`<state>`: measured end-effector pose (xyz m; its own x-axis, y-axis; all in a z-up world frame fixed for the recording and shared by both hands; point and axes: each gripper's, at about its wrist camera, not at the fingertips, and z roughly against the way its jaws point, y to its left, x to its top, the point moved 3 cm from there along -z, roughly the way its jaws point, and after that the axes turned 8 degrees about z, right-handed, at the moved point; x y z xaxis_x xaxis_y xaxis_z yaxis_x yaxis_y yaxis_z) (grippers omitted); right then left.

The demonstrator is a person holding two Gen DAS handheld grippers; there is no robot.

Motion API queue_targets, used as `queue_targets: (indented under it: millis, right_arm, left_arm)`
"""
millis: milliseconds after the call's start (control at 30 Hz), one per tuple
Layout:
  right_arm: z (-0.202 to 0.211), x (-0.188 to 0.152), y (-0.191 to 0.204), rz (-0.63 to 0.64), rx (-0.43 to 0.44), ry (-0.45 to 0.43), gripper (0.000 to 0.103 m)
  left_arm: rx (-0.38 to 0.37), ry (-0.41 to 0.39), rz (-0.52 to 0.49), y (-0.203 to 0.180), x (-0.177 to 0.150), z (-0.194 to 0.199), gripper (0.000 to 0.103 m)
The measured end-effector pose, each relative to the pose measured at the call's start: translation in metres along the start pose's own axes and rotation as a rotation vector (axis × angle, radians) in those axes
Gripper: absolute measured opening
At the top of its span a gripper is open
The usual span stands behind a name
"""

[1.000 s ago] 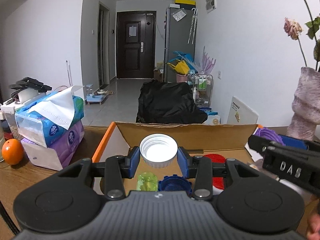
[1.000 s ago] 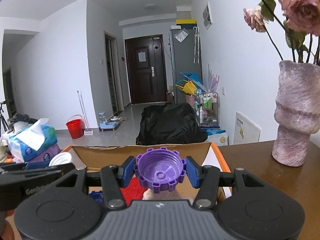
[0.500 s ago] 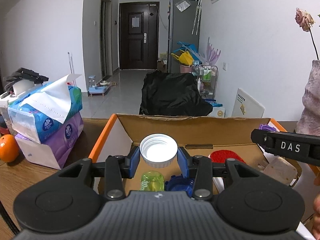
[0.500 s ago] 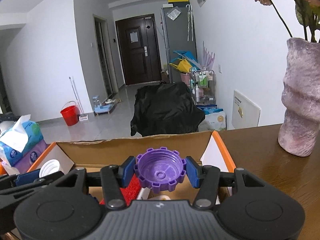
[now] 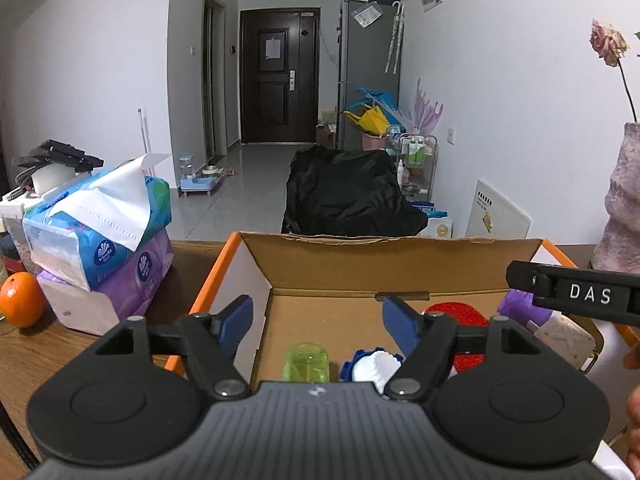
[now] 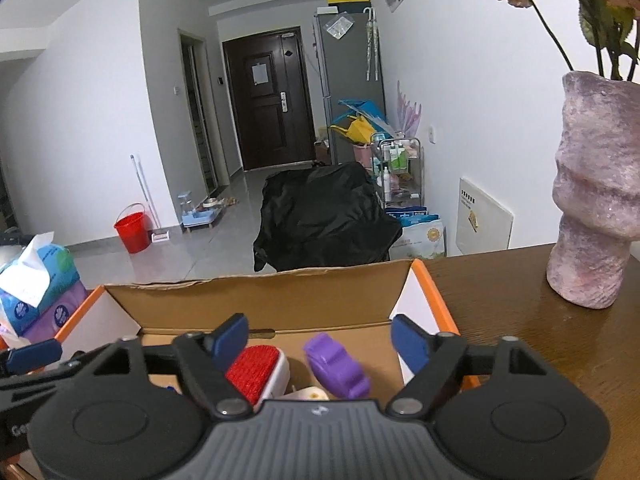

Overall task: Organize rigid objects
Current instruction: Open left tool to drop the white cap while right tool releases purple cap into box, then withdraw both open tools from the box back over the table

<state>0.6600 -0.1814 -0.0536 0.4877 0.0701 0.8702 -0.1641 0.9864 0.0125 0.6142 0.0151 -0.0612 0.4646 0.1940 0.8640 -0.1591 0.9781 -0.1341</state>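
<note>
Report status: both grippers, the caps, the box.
Left gripper and right gripper just opened, empty. White cap and purple cap dropped in cardboard box. Nothing in the way.

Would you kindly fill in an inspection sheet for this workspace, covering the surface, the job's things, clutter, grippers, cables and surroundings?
Surface: wooden table, bearing an open cardboard box.
Job's things: in the box, a purple cap tilted, a white cap over a blue cap, a green cap and a red-faced brush.
Clutter: tissue packs, an orange, a pink vase.
Grippers: left gripper and right gripper have just been opening; nothing between the jaws.
Cables: nothing seen.
Surroundings: dark door, fridge, red bucket, black-draped object.
</note>
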Motion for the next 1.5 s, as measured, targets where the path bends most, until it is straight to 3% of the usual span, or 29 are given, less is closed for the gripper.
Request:
queue_targets:
  millis: [100, 200, 300, 900, 1500]
  right_arm:
    - [0.001, 0.0, -0.002, -0.009, -0.002, -0.003, 0.087]
    - [0.003, -0.001, -0.005, -0.019, 0.0, -0.008, 0.094]
    - [0.005, -0.001, -0.006, -0.02, -0.002, -0.016, 0.1]
    - [0.023, -0.007, -0.012, 0.003, -0.015, -0.037, 0.103]
    - [0.073, -0.031, -0.017, 0.073, -0.022, -0.104, 0.103]
  left_arm:
    - [0.001, -0.008, 0.005, 0.001, 0.001, 0.002, 0.085]
    - [0.004, -0.018, 0.005, 0.002, 0.001, 0.003, 0.1]
    - [0.002, -0.031, 0.011, 0.003, 0.002, 0.006, 0.103]
    - [0.014, -0.012, 0.051, 0.008, 0.0, 0.008, 0.103]
    - [0.0, -0.058, 0.049, 0.008, -0.018, 0.053, 0.103]
